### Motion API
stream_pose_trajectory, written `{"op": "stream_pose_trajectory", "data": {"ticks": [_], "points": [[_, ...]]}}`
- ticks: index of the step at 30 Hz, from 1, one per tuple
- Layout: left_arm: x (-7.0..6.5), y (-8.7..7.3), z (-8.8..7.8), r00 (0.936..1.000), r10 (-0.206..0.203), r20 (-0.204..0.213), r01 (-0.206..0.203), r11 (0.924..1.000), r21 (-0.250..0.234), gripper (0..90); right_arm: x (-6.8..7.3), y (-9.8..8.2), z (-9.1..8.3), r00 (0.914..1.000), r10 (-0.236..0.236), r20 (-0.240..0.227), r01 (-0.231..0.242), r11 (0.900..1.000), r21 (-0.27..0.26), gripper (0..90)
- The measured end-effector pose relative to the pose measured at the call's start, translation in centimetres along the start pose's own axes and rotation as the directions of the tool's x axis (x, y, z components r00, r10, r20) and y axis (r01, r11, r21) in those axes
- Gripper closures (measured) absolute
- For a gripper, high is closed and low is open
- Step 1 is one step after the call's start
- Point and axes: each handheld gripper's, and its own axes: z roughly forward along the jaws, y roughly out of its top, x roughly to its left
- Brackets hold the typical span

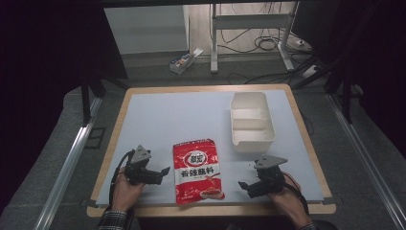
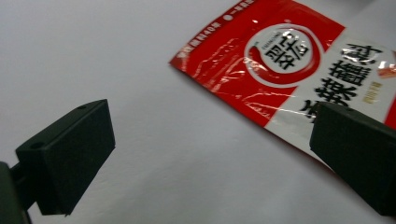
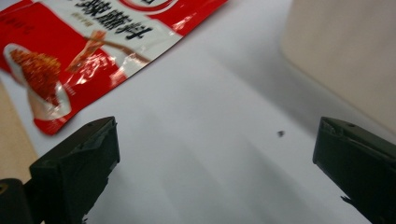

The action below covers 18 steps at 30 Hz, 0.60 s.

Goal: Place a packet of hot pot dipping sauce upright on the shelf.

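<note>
seasoning pouch [image 1: 198, 170]: flat, label up, between both grippers for reach
left gripper [image 1: 163, 171]: jaws spread, empty, just beside pouch
right gripper [image 1: 245, 187]: jaws apart, empty

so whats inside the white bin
The bin looks empty: a divider splits it into two compartments, and both show bare floor in the high view. Its near wall hides a strip of the front compartment's floor.
</note>
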Motion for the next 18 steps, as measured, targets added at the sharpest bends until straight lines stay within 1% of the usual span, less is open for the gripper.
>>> {"op": "stream_pose_trajectory", "data": {"ticks": [2,3,4,6,8,9,11,12,13,14,15,16,17,18], "points": [[-0.09,-0.39,0.37,0.9992,-0.003,0.041,0.002,0.9996,0.027,0.2,-0.24,0.06,-0.03,0.9999,0.004,0.010,-0.004,1.000,-0.005,0.7],[-0.09,-0.39,0.37,0.9992,-0.003,0.041,0.002,0.9996,0.027,0.0,-0.30,0.07,0.00,0.9999,0.007,0.013,-0.007,1.000,-0.006,0.7],[-0.12,-0.52,0.75,0.9994,0.003,0.034,-0.005,0.9982,0.060,0.0,-0.35,0.06,0.03,0.9997,0.015,0.021,-0.015,1.000,-0.005,0.7],[-0.20,-0.51,0.90,0.9994,0.015,0.031,-0.017,0.9975,0.068,0.3,-0.36,0.07,0.11,0.9994,0.018,0.029,-0.018,1.000,-0.002,0.7],[-0.29,-0.52,0.89,0.9996,0.012,0.024,-0.014,0.9966,0.082,0.5,-0.34,0.08,0.16,0.9993,0.018,0.031,-0.018,1.000,0.000,0.7],[-0.28,-0.53,0.87,0.9997,0.009,0.023,-0.011,0.9965,0.083,0.9,-0.33,0.08,0.18,0.9993,0.020,0.032,-0.020,1.000,0.001,0.7],[-0.13,-0.49,0.78,0.9997,-0.013,0.022,0.011,0.9966,0.082,0.9,-0.29,0.06,0.21,0.9994,0.017,0.032,-0.017,1.000,0.004,0.7],[-0.03,-0.48,0.76,0.9994,-0.023,0.027,0.021,0.9969,0.076,1.1,-0.27,0.05,0.24,0.9994,0.016,0.032,-0.016,1.000,0.004,0.7],[0.13,-0.46,0.69,0.9985,-0.037,0.041,0.034,0.9969,0.072,1.2,-0.27,0.04,0.26,0.9994,0.016,0.032,-0.016,1.000,0.005,0.7],[0.13,-0.46,0.69,0.9985,-0.037,0.041,0.034,0.9969,0.072,1.2,-0.27,0.04,0.26,0.9994,0.016,0.032,-0.016,1.000,0.005,0.7],[0.40,-0.43,0.53,0.9962,-0.063,0.059,0.060,0.9968,0.053,1.6,-0.26,0.01,0.29,0.9994,0.016,0.030,-0.016,1.000,0.005,0.7],[0.40,-0.43,0.53,0.9962,-0.063,0.059,0.060,0.9968,0.053,2.2,-0.26,0.01,0.29,0.9994,0.016,0.030,-0.016,1.000,0.005,0.7],[0.47,-0.42,0.46,0.9957,-0.072,0.057,0.070,0.9964,0.048,2.2,-0.26,0.01,0.29,0.9994,0.016,0.030,-0.016,1.000,0.004,0.7],[0.57,-0.40,0.34,0.9958,-0.079,0.047,0.077,0.9962,0.041,3.8,-0.24,0.04,0.28,0.9995,0.014,0.029,-0.014,1.000,0.002,0.7]]}}
